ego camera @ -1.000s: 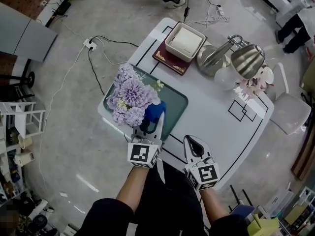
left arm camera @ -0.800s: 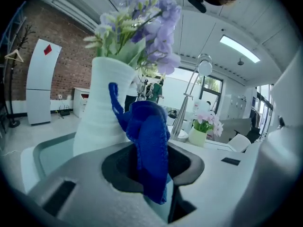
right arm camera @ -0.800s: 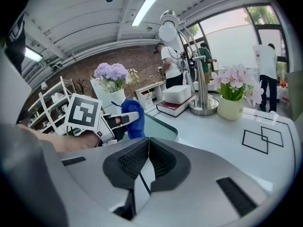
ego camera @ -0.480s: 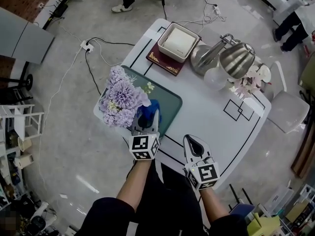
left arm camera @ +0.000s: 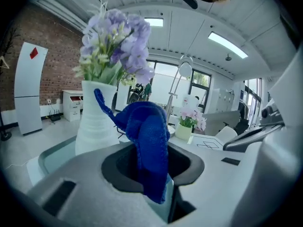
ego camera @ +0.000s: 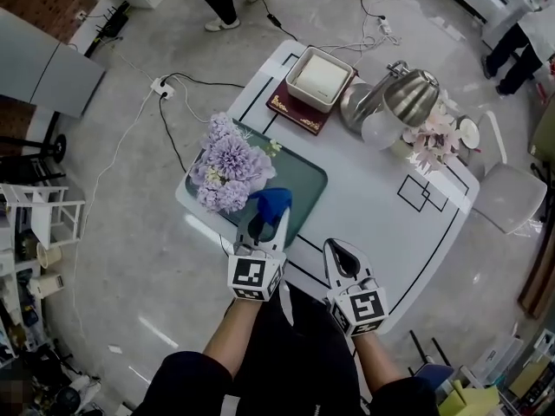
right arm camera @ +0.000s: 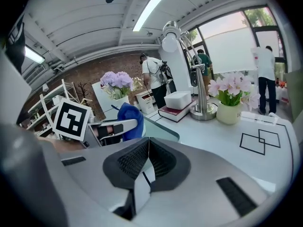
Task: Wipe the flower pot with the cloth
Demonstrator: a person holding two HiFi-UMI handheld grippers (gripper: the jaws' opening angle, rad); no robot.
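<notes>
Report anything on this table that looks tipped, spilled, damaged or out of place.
Nothing stands out. The white flower pot stands upright on the green tray, its purple flowers intact, and the blue cloth is bunched between the jaws of the left gripper. No spill shows on the table.

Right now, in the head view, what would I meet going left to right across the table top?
Purple flowers → white box → metal lamp. The blue cloth and the pink flowers overlap their neighbours, so they are left out.
</notes>
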